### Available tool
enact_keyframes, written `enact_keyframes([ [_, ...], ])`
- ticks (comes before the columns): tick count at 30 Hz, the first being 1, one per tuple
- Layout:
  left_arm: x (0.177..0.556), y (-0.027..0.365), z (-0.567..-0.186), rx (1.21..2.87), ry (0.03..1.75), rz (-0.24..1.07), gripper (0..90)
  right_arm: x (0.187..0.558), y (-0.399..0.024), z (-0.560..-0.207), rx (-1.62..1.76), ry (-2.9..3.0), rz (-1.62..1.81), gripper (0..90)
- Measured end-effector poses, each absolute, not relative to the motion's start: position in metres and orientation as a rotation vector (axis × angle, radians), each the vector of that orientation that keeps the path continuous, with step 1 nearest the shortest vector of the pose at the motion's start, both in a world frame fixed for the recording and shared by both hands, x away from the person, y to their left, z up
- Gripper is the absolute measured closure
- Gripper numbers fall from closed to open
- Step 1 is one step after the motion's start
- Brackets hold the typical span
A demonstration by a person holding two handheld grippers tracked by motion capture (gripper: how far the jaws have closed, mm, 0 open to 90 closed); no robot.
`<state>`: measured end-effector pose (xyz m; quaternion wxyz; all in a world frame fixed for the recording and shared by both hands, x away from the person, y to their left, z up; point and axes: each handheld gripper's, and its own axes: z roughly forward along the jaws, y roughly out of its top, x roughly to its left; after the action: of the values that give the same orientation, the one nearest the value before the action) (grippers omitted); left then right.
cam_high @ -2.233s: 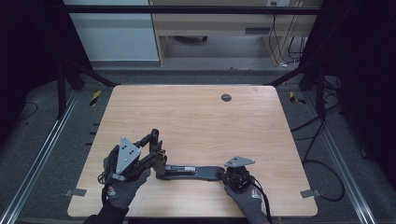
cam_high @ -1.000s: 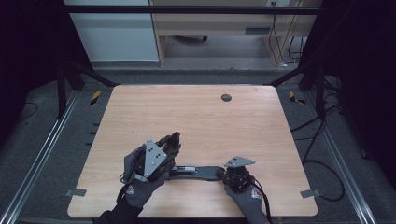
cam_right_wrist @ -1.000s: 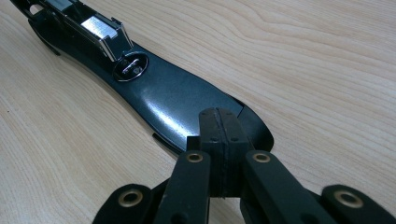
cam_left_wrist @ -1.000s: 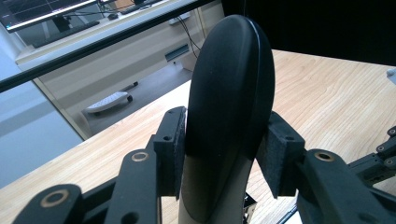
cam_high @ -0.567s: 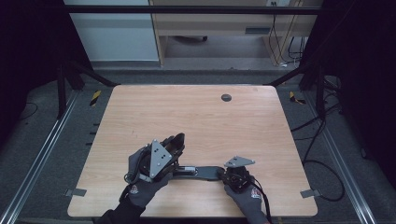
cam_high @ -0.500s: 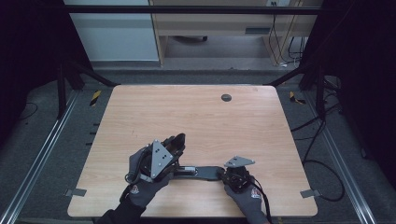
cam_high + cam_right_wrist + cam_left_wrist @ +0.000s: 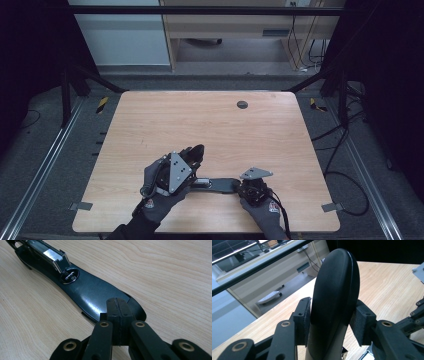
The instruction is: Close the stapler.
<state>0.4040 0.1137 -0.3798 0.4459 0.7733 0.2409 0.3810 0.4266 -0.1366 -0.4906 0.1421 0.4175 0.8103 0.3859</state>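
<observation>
A black stapler lies folded open near the table's front edge. Its base (image 7: 220,184) rests flat on the wood, with the metal staple channel (image 7: 48,252) showing on top. The rounded black top arm (image 7: 334,290) stands raised, and my left gripper (image 7: 192,155) is shut on it, a pad (image 7: 303,320) against each side. My right gripper (image 7: 117,302) is shut with nothing between its jaws, and its tips rest on the rear end of the base (image 7: 87,292). In the high view my right gripper (image 7: 239,187) sits at the base's right end.
A round dark grommet (image 7: 242,104) sits in the tabletop (image 7: 210,125) toward the far side. Metal rails run along the floor at both sides. Cables hang by the far right corner, and a wooden desk stands behind the table.
My left gripper has shifted a little to the right with the stapler's top arm in it. The right gripper and the base have stayed put.
</observation>
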Motion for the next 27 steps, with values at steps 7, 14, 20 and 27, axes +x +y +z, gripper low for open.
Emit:
enact_keyframes([
  [7,0.404,0.102,-0.385,1.950,0.560,0.966,53.4,0.426,-0.136,-0.491,1.215,2.336,1.116,90.0],
  [14,0.404,0.098,-0.387,1.961,0.550,0.965,53.1,0.426,-0.136,-0.491,1.214,2.334,1.117,90.0],
  [20,0.404,0.095,-0.389,1.971,0.541,0.971,52.8,0.426,-0.137,-0.491,1.215,2.335,1.118,90.0],
  [27,0.404,0.089,-0.392,1.990,0.526,0.975,52.3,0.426,-0.137,-0.491,1.215,2.335,1.118,90.0],
])
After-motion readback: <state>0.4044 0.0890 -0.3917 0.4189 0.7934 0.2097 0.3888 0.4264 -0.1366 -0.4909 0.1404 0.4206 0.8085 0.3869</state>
